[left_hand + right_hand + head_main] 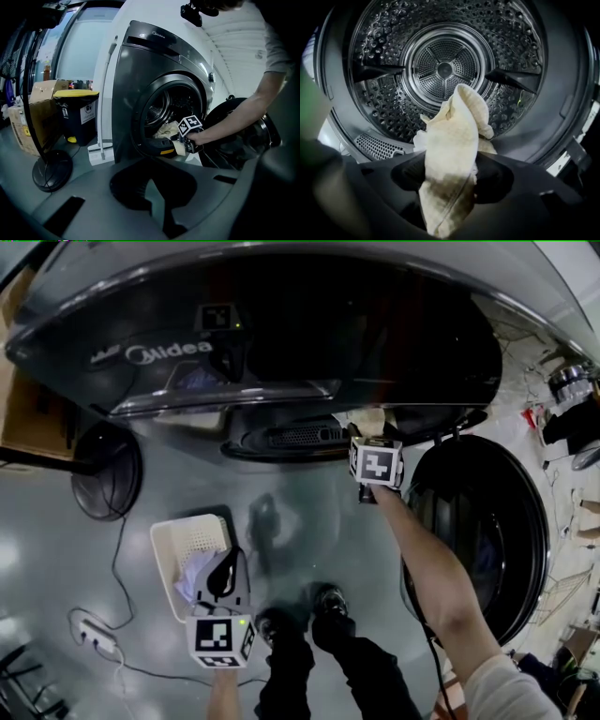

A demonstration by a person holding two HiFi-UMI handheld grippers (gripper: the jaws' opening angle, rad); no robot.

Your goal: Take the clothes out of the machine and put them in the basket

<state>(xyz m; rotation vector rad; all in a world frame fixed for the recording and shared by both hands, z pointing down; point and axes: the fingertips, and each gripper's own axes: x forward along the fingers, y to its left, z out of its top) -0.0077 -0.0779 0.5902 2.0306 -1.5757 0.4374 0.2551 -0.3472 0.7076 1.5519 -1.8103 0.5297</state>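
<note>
The grey Midea machine (169, 352) stands with its round door (487, 531) swung open to the right. My right gripper (367, 432) is at the drum mouth, shut on a cream cloth (454, 140) that runs up from between its jaws into the steel drum (445, 70). The left gripper view shows that cloth (168, 129) lying over the door seal beside the right gripper (182, 143). My left gripper (228, 559) hangs over a white basket (187, 538) holding pale clothes (192, 579); its fingertips meet with nothing between them.
A floor fan's round base (108, 470) stands left of the machine, and a power strip (94, 634) and its cable lie near the basket. The person's shoes (300, 624) are beside the basket. A black bin with a yellow lid (77, 115) and cardboard boxes (35, 117) stand further left.
</note>
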